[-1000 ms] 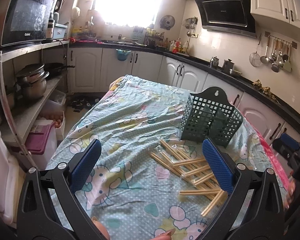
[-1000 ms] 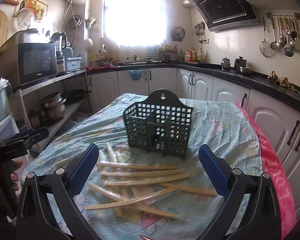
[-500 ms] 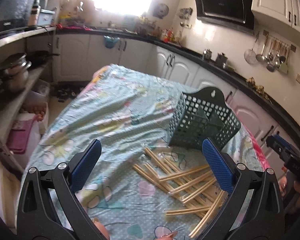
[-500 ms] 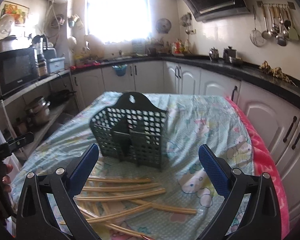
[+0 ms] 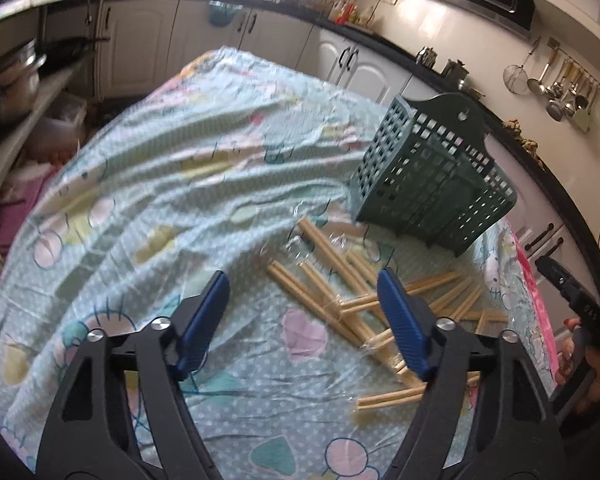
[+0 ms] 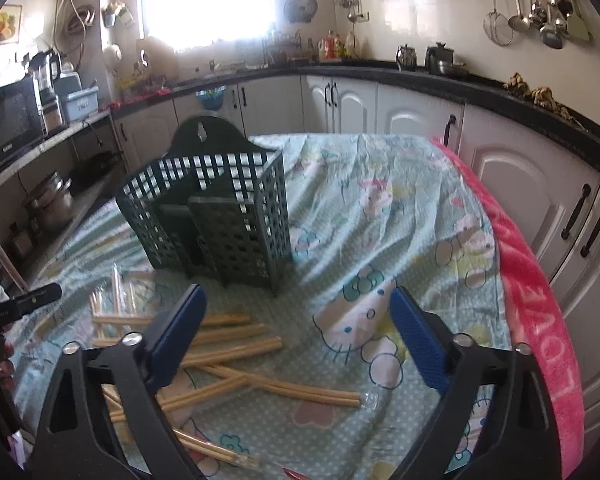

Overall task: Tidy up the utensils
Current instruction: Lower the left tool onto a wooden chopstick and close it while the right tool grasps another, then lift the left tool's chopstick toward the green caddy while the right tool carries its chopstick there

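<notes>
1. The chopsticks [image 5: 332, 292] lie flat in a loose, crossed heap on the patterned tablecloth [image 5: 172, 184], just in front of the green utensil basket [image 5: 432, 184]. Their long axes run several ways: in the left wrist view some slant from upper left to lower right, others cross them towards the upper right.
2. From the right wrist view the chopsticks [image 6: 236, 344] lie mostly sideways across the picture, and the basket [image 6: 212, 216] stands upright behind them, its open top showing inner dividers and its hanging tab at the back.
3. Several pairs seem wrapped in clear film, though the glare makes this hard to confirm. The heap's near end is hidden behind the gripper frames in both views.
4. The left gripper [image 5: 304, 320] hangs over the heap's near-left edge, its jaws spread wide, gripping nothing.
5. The right gripper [image 6: 300, 340] is likewise wide open above the cloth and chopsticks, holding nothing.
</notes>
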The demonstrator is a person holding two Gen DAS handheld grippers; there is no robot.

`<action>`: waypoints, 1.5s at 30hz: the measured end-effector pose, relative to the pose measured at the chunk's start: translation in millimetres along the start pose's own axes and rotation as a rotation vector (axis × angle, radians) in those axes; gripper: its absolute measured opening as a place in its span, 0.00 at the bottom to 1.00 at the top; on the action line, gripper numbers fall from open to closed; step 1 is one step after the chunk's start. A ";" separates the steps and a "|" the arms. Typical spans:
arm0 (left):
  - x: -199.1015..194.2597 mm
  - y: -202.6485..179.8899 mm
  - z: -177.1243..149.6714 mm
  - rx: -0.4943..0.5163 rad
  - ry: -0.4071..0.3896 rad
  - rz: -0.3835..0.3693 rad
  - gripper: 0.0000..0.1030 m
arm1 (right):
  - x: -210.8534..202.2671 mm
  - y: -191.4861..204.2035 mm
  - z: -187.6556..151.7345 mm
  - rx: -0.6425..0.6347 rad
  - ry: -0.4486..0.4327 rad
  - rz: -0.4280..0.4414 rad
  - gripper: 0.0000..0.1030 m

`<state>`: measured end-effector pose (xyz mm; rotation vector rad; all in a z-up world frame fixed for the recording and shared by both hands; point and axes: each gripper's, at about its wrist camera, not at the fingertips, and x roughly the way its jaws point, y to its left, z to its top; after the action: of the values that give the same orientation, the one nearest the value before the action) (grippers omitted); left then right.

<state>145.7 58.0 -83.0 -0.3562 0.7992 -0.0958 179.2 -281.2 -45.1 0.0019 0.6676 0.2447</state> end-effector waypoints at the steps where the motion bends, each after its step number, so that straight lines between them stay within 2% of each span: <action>1: 3.5 2.3 -0.4 -0.009 0.011 -0.007 0.59 | 4.2 -1.0 -1.8 0.000 0.016 0.004 0.79; 6: 17.6 12.0 -1.2 -0.054 0.058 -0.039 0.43 | 19.8 -5.0 -9.1 0.001 0.080 0.020 0.67; 8: 23.2 16.7 -0.8 -0.080 0.075 -0.054 0.32 | 25.5 -8.2 -12.8 0.005 0.108 0.023 0.62; 11: 29.3 20.3 0.0 -0.094 0.088 -0.070 0.25 | 33.6 -14.3 -17.7 0.019 0.146 0.031 0.53; 13: 33.7 22.8 0.9 -0.100 0.093 -0.079 0.24 | 37.6 -15.7 -20.5 0.017 0.164 0.043 0.49; 24: 46.4 38.4 10.1 -0.152 0.092 -0.089 0.24 | 63.3 -16.6 -25.1 0.043 0.231 0.114 0.40; 26: 48.2 40.0 11.1 -0.150 0.090 -0.082 0.19 | 69.3 -16.7 -24.6 0.044 0.239 0.122 0.37; 32: 51.8 44.1 11.8 -0.147 0.085 -0.083 0.15 | 82.3 -17.3 -23.2 0.058 0.252 0.163 0.23; 37: 54.9 46.2 13.3 -0.147 0.081 -0.088 0.13 | 83.1 -18.4 -22.6 0.049 0.243 0.150 0.03; 45: 56.6 45.1 17.7 -0.142 0.079 -0.095 0.04 | 66.3 -22.0 -18.5 0.053 0.187 0.144 0.02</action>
<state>195.5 92.8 -126.1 -0.5280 0.8696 -0.1434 223.0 -289.1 -102.0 0.0788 0.8610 0.3693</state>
